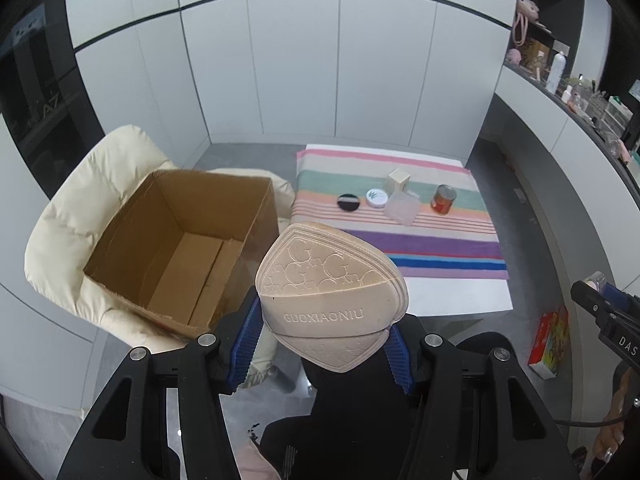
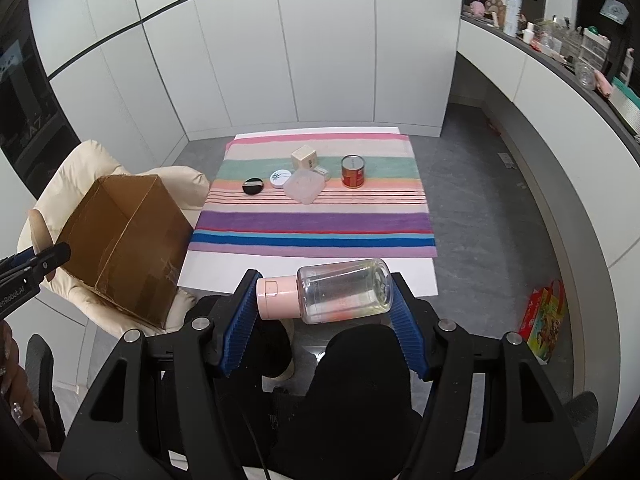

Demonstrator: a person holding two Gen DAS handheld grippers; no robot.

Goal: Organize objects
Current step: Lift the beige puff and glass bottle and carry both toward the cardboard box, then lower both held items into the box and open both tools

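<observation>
The far shelf's clutter along the right wall is too small and warped to identify, and a thin item tucked behind the frosted lid [image 2: 305,186] on the striped cloth [image 2: 316,222] shows only a sliver. The cardboard box's [image 1: 182,246] near corner is hidden behind the left gripper [image 1: 322,330] in the left wrist view; its inside looks empty there. On the cloth covering the counter [image 2: 304,276] lie five clear things: one black round compact [image 2: 252,186], one white round jar [image 2: 280,178], the frosted lid, one beige cube box [image 2: 304,158] and one red can [image 2: 353,171]. Two more are held. The left gripper is clamped on a stack of beige embossed sponge pads [image 1: 330,296], which stand up between its blue pads, just right of the box sitting on a cream padded chair [image 1: 76,220]. The right gripper [image 2: 324,300] is clamped on one clear bottle with a pink cap [image 2: 342,292], lying crosswise between its fingers, cap toward the left finger, above the counter's near edge.
</observation>
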